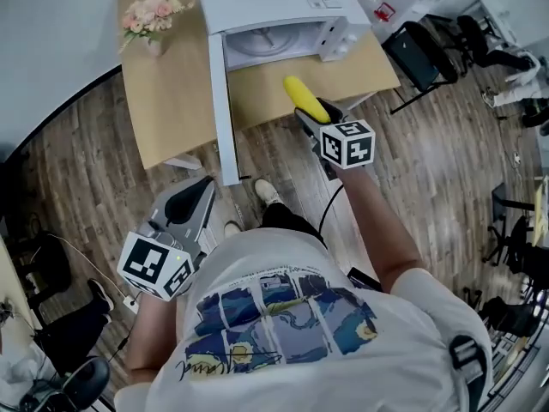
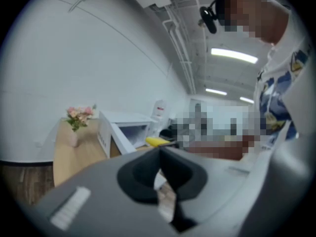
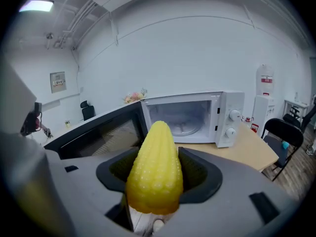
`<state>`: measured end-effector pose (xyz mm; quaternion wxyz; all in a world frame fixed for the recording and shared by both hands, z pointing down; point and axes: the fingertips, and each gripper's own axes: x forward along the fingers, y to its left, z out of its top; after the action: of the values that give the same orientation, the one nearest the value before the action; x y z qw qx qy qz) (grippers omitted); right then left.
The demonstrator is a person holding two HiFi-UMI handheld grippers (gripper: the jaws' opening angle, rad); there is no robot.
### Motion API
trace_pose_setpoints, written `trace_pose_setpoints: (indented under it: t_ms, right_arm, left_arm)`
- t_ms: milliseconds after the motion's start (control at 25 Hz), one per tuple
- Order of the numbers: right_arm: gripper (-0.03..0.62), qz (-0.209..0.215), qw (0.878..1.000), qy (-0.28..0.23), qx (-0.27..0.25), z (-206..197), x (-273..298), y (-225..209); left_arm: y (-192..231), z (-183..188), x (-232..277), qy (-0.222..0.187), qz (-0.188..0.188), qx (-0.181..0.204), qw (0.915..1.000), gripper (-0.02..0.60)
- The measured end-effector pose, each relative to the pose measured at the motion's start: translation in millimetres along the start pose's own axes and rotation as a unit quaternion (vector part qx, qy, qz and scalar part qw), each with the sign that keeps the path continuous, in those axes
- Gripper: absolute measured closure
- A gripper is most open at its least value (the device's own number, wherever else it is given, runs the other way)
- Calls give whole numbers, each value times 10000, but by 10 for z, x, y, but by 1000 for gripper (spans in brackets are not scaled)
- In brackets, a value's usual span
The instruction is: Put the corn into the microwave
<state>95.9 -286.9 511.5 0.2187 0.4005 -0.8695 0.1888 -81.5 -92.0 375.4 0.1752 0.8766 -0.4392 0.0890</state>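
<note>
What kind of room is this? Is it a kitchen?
Probably an office or lab room, not a home kitchen: the microwave sits on a plain wooden table, with black chairs nearby and strip lights overhead.

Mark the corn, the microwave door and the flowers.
corn (image 3: 154, 174), right gripper view, middle of the cob.
microwave door (image 1: 220, 101), head view, edge of the open door.
flowers (image 1: 156, 9), head view, on the pink blossoms.

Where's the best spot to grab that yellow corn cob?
Probably the thick base of the yellow corn cob, from behind, as the right hand-held gripper holds it: jaws clamp the wide end, leaving the tapered tip free to lead into the open white microwave.
</note>
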Motion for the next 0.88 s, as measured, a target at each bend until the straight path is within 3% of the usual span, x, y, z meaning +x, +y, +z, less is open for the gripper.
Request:
trace_pose_setpoints:
  t_ms: [360, 600, 880]
  right_arm:
    - [344, 73, 9997, 112, -203, 304, 977, -552]
    - [344, -105, 9996, 160, -222, 373, 1527, -846]
    - [344, -151, 9985, 220, -474, 446, 2084, -997]
  left_arm:
    - [265, 199, 429, 80, 593, -150, 9981, 572]
    - [410, 257, 563, 86, 977, -298, 9947, 572]
    - [526, 222, 519, 135, 1605, -506, 9856, 572]
